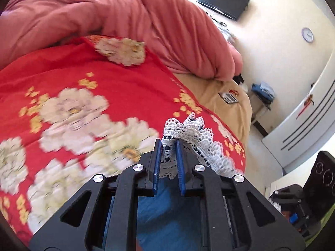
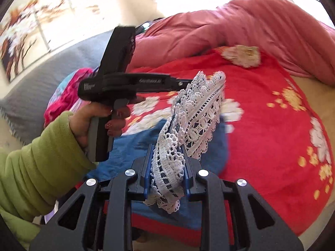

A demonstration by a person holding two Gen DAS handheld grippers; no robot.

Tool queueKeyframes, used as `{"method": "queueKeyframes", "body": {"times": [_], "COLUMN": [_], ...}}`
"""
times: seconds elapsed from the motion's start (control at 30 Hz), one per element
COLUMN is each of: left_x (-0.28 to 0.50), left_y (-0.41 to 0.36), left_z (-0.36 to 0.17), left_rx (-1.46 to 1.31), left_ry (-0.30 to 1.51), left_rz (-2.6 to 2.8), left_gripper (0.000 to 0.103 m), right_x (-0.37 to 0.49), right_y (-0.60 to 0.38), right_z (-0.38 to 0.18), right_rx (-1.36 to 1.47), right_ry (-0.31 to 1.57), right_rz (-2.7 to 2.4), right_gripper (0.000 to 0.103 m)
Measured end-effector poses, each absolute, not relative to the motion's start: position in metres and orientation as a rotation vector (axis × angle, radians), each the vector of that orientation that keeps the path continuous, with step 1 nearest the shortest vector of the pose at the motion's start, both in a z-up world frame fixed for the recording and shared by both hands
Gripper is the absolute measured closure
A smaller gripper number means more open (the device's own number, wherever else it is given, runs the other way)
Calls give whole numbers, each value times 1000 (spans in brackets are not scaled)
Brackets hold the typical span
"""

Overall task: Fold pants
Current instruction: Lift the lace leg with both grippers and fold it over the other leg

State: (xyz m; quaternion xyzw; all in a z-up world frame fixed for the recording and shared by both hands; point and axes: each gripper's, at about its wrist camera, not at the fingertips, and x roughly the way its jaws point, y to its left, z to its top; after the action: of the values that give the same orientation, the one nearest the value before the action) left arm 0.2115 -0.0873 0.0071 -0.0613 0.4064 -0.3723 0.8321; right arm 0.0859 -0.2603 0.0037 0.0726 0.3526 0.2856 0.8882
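Your left gripper (image 1: 169, 144) is clamped on the white lace hem (image 1: 188, 133) of the blue pants (image 1: 161, 213); the lace is bunched between the two blue pads (image 1: 157, 156) and fans out above and to the right of them. Your right gripper (image 2: 167, 152) is likewise clenched on lace trim (image 2: 167, 167), a thick fold of it pressed between its pads (image 2: 148, 167), with more lace rising ahead of the fingers toward the other gripper. In the right wrist view you can see your left hand (image 2: 100, 115), in a green sleeve (image 2: 37, 156), holding the left gripper's handle (image 2: 100, 138), its nose meeting the upper end of the lace. The pants hang from both grips, lifted at the hem, while their blue body (image 2: 146, 142) lies on the red floral blanket (image 1: 83, 96) that covers the bed. A bunched pink duvet (image 1: 125, 16) is heaped along the far side of the blanket, and a tan sheet (image 1: 213, 92) shows past the blanket's edge. On the wall in the left wrist view there is a dark screen (image 1: 224, 0) and a round clock (image 1: 307, 34); in the right wrist view, a painting (image 2: 21, 33) hangs above a grey bedspread (image 2: 41, 79). Both views are blurred by motion.
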Motion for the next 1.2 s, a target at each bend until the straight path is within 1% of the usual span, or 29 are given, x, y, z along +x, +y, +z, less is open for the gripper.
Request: {"method": "queueKeyframes", "body": {"times": [0.23, 0.27, 0.3, 0.33, 0.37, 0.4, 0.5, 0.57, 0.63, 0.67, 0.7, 0.73, 0.77, 0.8, 0.87, 0.9, 0.93, 1.0, 1.07, 1.2], "left_x": [195, 193, 189, 186, 182, 177, 167, 165, 165, 166, 169, 172, 177, 181, 187, 188, 189, 188, 186, 185], "left_y": [-22, -11, 2, 16, 28, 40, 56, 60, 57, 52, 46, 43, 37, 31, 20, 17, 15, 12, 11, 11], "left_z": [-13, -16, -19, -23, -26, -32, -45, -51, -54, -53, -53, -54, -55, -57, -58, -60, -64, -69, -72, -71], "left_rx": [-225, -258, -305, -353, -393, -429, -458, -470, -466, -458, -452, -451, -454, -442, -402, -400, -399, -377, -370, -364], "left_ry": [888, 892, 898, 903, 907, 920, 958, 984, 1011, 1020, 1037, 1051, 1077, 1101, 1117, 1129, 1151, 1179, 1186, 1192], "left_rz": [-666, -647, -633, -619, -601, -578, -526, -516, -524, -532, -540, -547, -554, -544, -541, -540, -529, -495, -483, -479], "left_gripper": [94, 93, 90, 81, 72, 70, 67, 60, 57, 54, 52, 48, 45, 45, 45, 45, 43, 42, 42, 41], "right_x": [89, 87, 86, 85, 85, 85, 81, 76, 72, 70, 66, 65, 64, 61, 57, 54, 48, 42, 37, 40], "right_y": [-185, -176, -166, -158, -152, -145, -128, -127, -132, -137, -141, -147, -152, -155, -160, -161, -161, -159, -153, -136], "right_z": [-25, -31, -37, -43, -48, -53, -68, -70, -66, -65, -64, -62, -60, -58, -56, -56, -56, -57, -60, -68], "right_rx": [22, -2, -22, -33, -43, -54, -133, -139, -150, -163, -169, -174, -174, -176, -199, -213, -233, -255, -287, -347], "right_ry": [819, 833, 845, 857, 870, 884, 907, 903, 887, 875, 867, 858, 850, 844, 828, 820, 807, 799, 780, 771], "right_rz": [687, 695, 713, 729, 743, 756, 747, 757, 751, 741, 734, 721, 709, 696, 683, 680, 671, 677, 668, 661], "right_gripper": [81, 81, 81, 84, 89, 91, 91, 91, 90, 88, 83, 74, 70, 66, 62, 55, 53, 53, 45, 42]}}
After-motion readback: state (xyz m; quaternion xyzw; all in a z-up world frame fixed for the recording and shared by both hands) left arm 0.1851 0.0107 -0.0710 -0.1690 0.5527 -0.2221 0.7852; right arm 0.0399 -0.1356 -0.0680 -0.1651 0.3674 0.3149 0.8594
